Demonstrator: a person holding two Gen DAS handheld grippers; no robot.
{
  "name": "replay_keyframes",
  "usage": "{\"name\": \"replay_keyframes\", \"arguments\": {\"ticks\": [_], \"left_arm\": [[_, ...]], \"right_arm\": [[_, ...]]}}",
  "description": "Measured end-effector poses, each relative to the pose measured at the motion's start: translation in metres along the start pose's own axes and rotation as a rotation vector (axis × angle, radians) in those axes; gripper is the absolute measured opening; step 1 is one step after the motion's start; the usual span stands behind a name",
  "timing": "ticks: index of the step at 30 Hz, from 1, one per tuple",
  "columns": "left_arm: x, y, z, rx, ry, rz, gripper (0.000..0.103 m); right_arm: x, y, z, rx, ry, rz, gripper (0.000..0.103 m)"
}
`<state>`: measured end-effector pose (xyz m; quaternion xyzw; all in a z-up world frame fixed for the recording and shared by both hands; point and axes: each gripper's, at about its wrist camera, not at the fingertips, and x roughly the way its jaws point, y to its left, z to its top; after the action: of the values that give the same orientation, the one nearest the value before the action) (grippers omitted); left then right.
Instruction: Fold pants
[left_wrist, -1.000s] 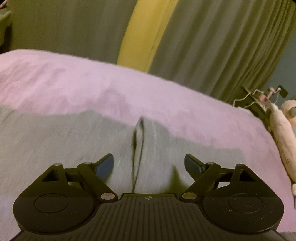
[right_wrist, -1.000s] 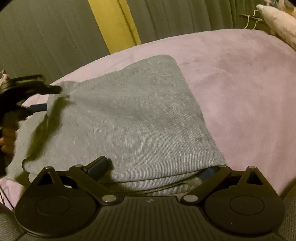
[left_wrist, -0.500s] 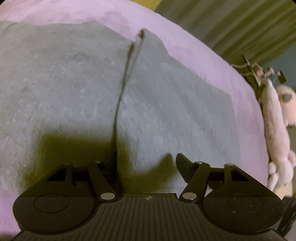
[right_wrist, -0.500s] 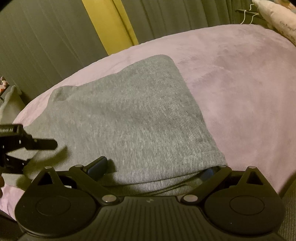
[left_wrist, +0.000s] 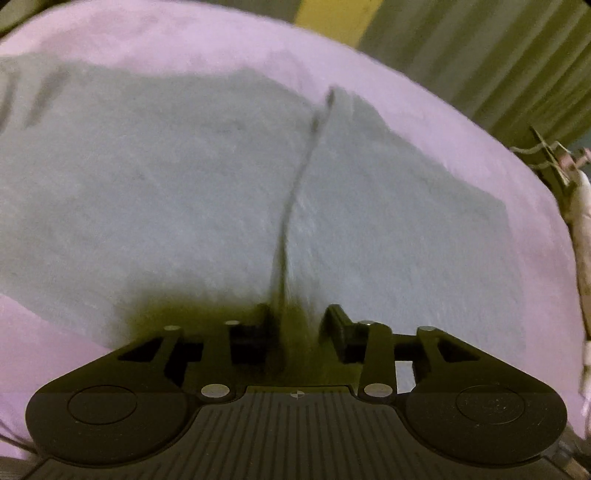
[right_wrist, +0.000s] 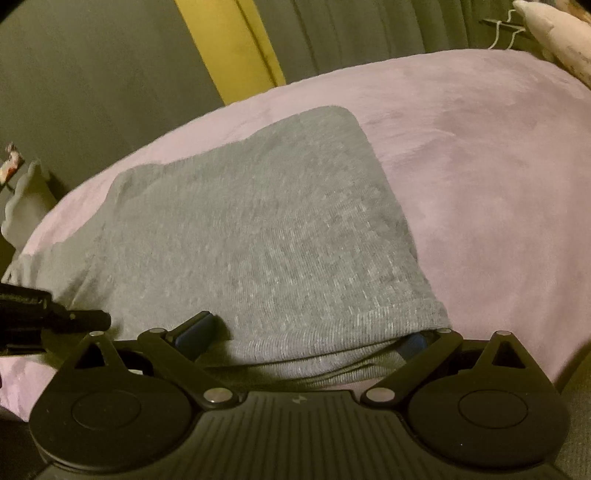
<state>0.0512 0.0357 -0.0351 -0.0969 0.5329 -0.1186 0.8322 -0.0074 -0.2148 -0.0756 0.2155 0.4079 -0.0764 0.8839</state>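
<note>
In the left wrist view, the left gripper (left_wrist: 297, 325) is being held low over the near edge of the grey pants (left_wrist: 184, 206). Its jaws have just been closing and are now standing partly closed, with a raised ridge of the fabric (left_wrist: 291, 221) being gathered between them; whether the pads are actually pressing on it cannot be told through the blur and shadow. Beyond, the pants are being shown spread flat on the pink bedspread (left_wrist: 424, 110), the ridge running away toward the far edge.

In the right wrist view, the right gripper (right_wrist: 310, 332) is being kept with its jaws spread wide at the near folded edge of the pants (right_wrist: 258, 240); its right finger is being hidden under the top layer, while the left finger is lying on top of the cloth. Nothing is being clamped. The left gripper (right_wrist: 55, 321) is being seen at the left edge, at the fabric's near corner. Farther off, the bedspread (right_wrist: 480, 166), the grey curtains (right_wrist: 351, 33) and a yellow strip (right_wrist: 229, 48) are being shown.
</note>
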Motion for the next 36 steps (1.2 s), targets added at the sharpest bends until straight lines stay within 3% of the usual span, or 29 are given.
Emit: {"name": "replay_keyframes", "arguments": {"ticks": [3, 5, 8, 10, 11, 13, 14, 17, 18, 19, 22, 23, 25, 26, 29, 32, 34, 36], "left_arm": [[-0.019, -0.005, 0.004, 0.030, -0.145, 0.083, 0.062], [-0.029, -0.013, 0.007, 0.077, -0.218, 0.055, 0.063], [-0.029, -0.033, 0.016, 0.176, -0.259, -0.026, 0.067], [-0.017, -0.048, 0.027, 0.224, -0.261, -0.063, 0.066], [-0.008, -0.053, 0.033, 0.234, -0.243, -0.089, 0.064], [0.011, -0.058, 0.045, 0.237, -0.192, -0.139, 0.062], [0.021, -0.060, 0.051, 0.229, -0.178, -0.156, 0.062], [0.050, -0.057, 0.059, 0.227, -0.164, -0.079, 0.052], [0.059, -0.054, 0.061, 0.236, -0.152, -0.039, 0.030], [0.062, -0.049, 0.062, 0.238, -0.154, -0.011, 0.023], [0.051, -0.035, 0.070, 0.178, -0.179, -0.028, 0.010], [0.045, -0.029, 0.074, 0.131, -0.209, 0.010, 0.011], [0.028, -0.020, 0.080, 0.076, -0.313, 0.091, 0.037], [0.022, -0.016, 0.081, 0.063, -0.358, 0.074, 0.047], [0.014, -0.018, 0.085, 0.100, -0.360, -0.109, 0.055], [0.023, -0.038, 0.083, 0.177, -0.339, -0.195, 0.074], [0.038, -0.049, 0.081, 0.244, -0.326, -0.138, 0.078], [0.052, -0.047, 0.078, 0.292, -0.330, 0.076, 0.080]], "right_arm": [[-0.010, 0.002, 0.003, -0.003, 0.046, 0.011, 0.099], [-0.021, -0.001, 0.005, 0.027, 0.071, 0.081, 0.099], [-0.042, -0.007, 0.005, 0.059, 0.055, 0.210, 0.097], [-0.056, -0.008, 0.006, 0.039, -0.019, 0.207, 0.082], [-0.060, -0.007, 0.008, 0.020, -0.059, 0.187, 0.076], [-0.061, -0.007, 0.014, -0.005, -0.121, 0.129, 0.055], [-0.056, -0.007, 0.019, -0.012, -0.123, 0.094, 0.051], [-0.028, -0.006, 0.030, -0.025, -0.099, 0.029, 0.047], [-0.019, -0.004, 0.032, -0.047, -0.094, 0.016, 0.047], [-0.009, -0.003, 0.031, -0.073, -0.081, 0.001, 0.045], [0.004, -0.005, 0.024, -0.122, -0.075, -0.013, 0.047], [0.004, -0.004, 0.022, -0.151, -0.082, -0.014, 0.047], [0.002, -0.003, 0.022, -0.156, -0.084, -0.012, 0.052], [0.002, -0.004, 0.022, -0.147, -0.085, -0.004, 0.053], [-0.001, -0.004, 0.019, -0.129, -0.096, 0.009, 0.060], [0.004, 0.000, 0.014, -0.167, -0.100, 0.008, 0.070], [0.008, 0.008, 0.012, -0.218, -0.102, -0.008, 0.073], [0.008, 0.012, 0.008, -0.251, -0.107, -0.022, 0.074]]}}
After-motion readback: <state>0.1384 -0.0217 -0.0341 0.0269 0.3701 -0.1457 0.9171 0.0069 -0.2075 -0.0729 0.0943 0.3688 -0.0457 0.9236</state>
